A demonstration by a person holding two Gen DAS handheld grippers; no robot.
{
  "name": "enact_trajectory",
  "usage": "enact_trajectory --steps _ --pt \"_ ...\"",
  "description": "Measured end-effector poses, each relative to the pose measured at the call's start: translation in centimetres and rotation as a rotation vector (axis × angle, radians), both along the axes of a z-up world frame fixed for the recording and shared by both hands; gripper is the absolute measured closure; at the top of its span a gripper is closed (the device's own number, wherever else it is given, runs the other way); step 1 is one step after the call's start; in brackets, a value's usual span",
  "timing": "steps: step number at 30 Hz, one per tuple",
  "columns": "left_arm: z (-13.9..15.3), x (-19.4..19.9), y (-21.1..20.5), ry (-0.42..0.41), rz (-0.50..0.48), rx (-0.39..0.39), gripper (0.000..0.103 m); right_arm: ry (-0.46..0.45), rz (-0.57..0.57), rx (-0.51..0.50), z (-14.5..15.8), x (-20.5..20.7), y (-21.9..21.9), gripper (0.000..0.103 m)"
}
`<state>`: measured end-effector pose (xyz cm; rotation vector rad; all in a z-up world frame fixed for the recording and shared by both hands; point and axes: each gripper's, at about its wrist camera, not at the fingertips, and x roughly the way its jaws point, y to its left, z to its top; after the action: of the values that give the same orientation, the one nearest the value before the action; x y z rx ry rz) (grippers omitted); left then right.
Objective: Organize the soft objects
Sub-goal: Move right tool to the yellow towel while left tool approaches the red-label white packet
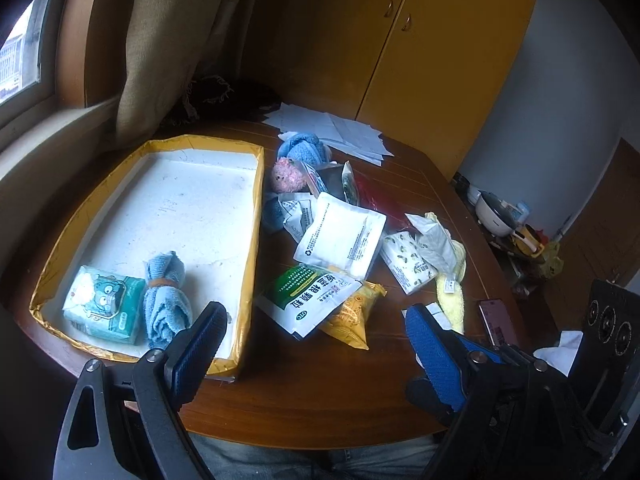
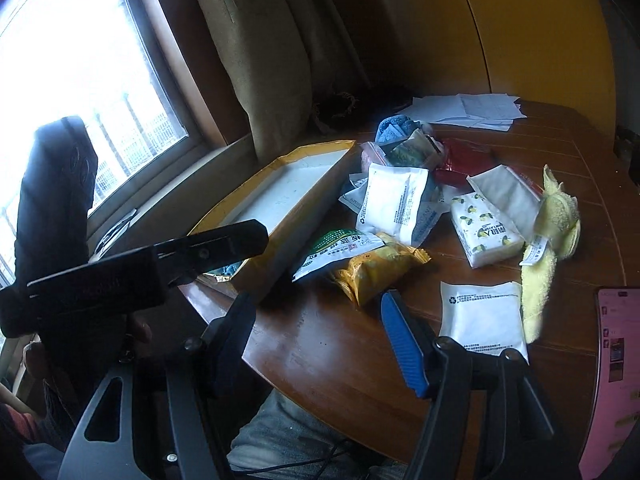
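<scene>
A shallow tray (image 1: pixel 256 216) with a yellow rim and white floor lies on the left of the wooden table. Inside it are a teal tissue pack (image 1: pixel 106 308) and a rolled blue towel (image 1: pixel 164 296) bound with a band. My left gripper (image 1: pixel 316 344) is open above the table's near edge, between the tray and the pile, holding nothing. To the right lies a heap: a white packet (image 1: pixel 340 236), a green-and-white sachet (image 1: pixel 308 296), a yellow snack bag (image 1: pixel 356 316), a lemon-print tissue pack (image 2: pixel 484 232) and a yellow towel (image 2: pixel 556 216). My right gripper (image 2: pixel 318 332) is open and empty over bare wood.
A pink plush (image 1: pixel 286 176), another blue towel (image 1: pixel 304 148) and a red bag (image 1: pixel 380 196) lie at the back of the heap. Loose papers (image 1: pixel 332 128) lie behind them. A phone (image 2: pixel 616 360) rests at the right edge, near a second white packet (image 2: pixel 484 316). Curtain and window stand at the left.
</scene>
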<state>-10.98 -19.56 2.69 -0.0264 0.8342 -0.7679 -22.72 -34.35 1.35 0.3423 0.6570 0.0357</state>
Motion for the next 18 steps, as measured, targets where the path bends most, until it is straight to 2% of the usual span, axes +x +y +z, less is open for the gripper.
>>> enact_trajectory --steps 3,7,10,13,18 --pt "-0.6 0.8 -0.6 0.016 -0.014 0.02 0.01 -0.01 -0.028 -0.017 -0.5 0.3 -0.1 0.038" --pt "-0.5 2.6 -1.6 0.011 -0.103 0.027 0.01 0.017 -0.064 -0.006 -1.1 1.6 -1.1 0.038" --pt "-0.2 4.0 -3.0 0.008 -0.166 0.044 0.01 0.046 -0.077 0.031 -1.4 2.8 -2.0 0.038" --pt "-0.2 5.1 -4.9 0.015 -0.218 0.097 0.01 0.064 -0.104 0.069 -1.9 3.6 -3.0 0.038" --pt "0.2 5.7 -6.9 -0.031 -0.308 0.154 0.01 0.023 -0.164 0.136 -2.2 3.9 -4.5 0.038"
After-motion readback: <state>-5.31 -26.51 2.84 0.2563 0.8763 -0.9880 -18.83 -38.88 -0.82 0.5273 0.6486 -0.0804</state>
